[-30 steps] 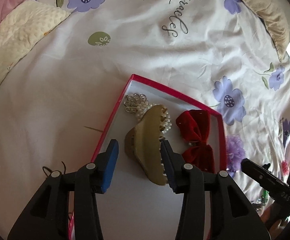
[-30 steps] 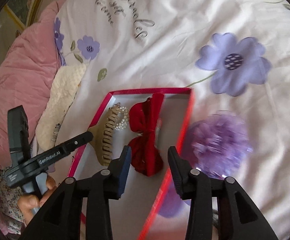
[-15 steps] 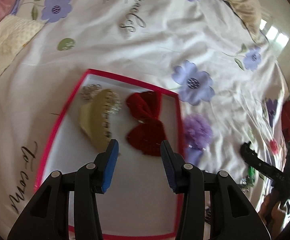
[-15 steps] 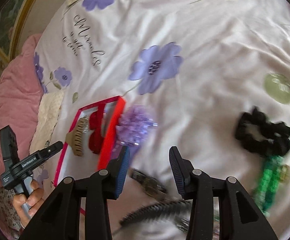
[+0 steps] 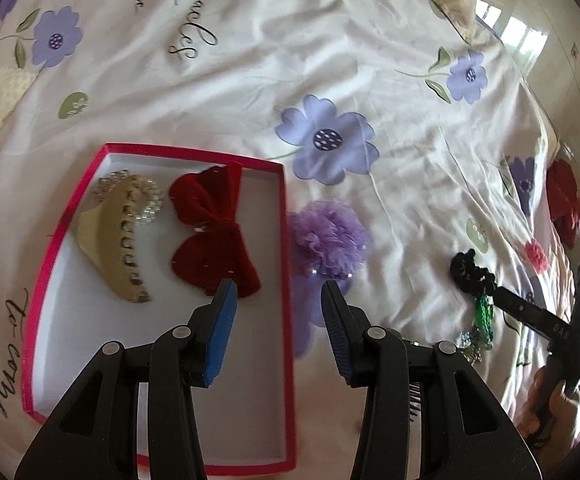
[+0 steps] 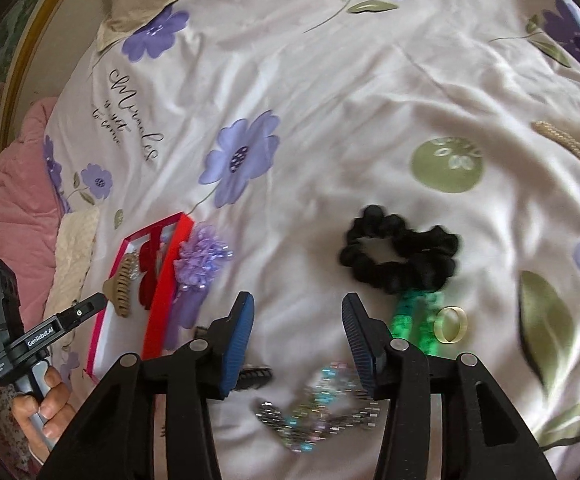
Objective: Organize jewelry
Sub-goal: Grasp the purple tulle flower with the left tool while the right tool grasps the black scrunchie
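Left hand-held gripper (image 5: 276, 306): I see it released, nothing between the blue pads, hanging over the right edge of the box.
Right hand-held gripper (image 6: 298, 330): its jaws have just been opening; nothing is between them. It hangs over the bed sheet (image 6: 330, 92).
Box (image 5: 286, 248): red rim, white inside, lying flat on the sheet.
Box contents: a gold hair claw (image 5: 110, 248) on the left, lying partly over a pearl piece (image 5: 150, 204); a red velvet bow (image 5: 214, 232) to its right.
Purple flower clip (image 5: 326, 236): on the sheet, just beside the box's right wall, outside it.
Black scrunchie (image 6: 400, 258): on the sheet, ahead and right of my right jaws, apart from them.
Green bead string (image 6: 414, 320): touching the scrunchie's near side.
Yellow ring (image 6: 450, 324): just beside the green beads.
Beaded chain (image 6: 318, 408): silver and blue, blurred, below my right jaws.
Black comb clip (image 6: 250, 378): partly hidden behind the right gripper's left finger.
Hand (image 6: 46, 404): wrapped round the left gripper's handle.
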